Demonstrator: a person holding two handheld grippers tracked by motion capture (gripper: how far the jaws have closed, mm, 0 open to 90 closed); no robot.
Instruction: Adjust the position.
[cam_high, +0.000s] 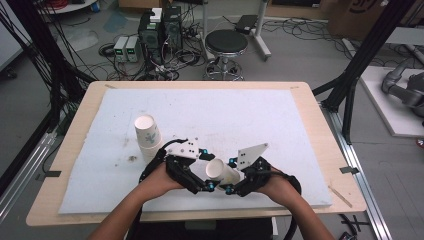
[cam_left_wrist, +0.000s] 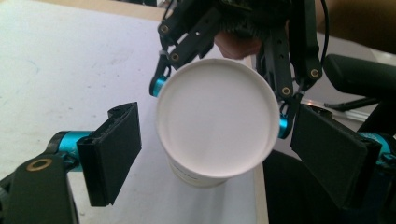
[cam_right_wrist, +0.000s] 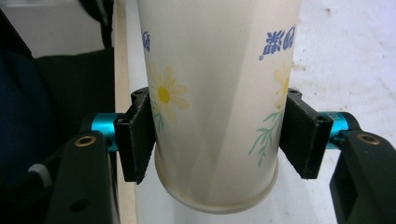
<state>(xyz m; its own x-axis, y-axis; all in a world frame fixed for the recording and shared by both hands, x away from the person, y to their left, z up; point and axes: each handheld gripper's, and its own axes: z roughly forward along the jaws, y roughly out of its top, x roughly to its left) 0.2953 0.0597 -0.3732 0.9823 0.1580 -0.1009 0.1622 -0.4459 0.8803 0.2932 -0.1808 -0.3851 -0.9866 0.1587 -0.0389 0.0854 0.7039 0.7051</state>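
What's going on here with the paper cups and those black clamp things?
A person at a table holds a hand-held gripper in each hand. The right hand-held gripper is clamped on a flowered paper cup, held off the white mat. The left hand-held gripper stands open around the cup's base without touching. A stack of cups stands nearby.

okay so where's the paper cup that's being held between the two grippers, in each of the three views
High view: the paper cup lies tilted, low and centre, between both hands.
Left gripper view: its bottom faces the camera, centre.
Right gripper view: its flowered wall stands centre, clamped by the right gripper.
Shared landmark: the white mat under it.
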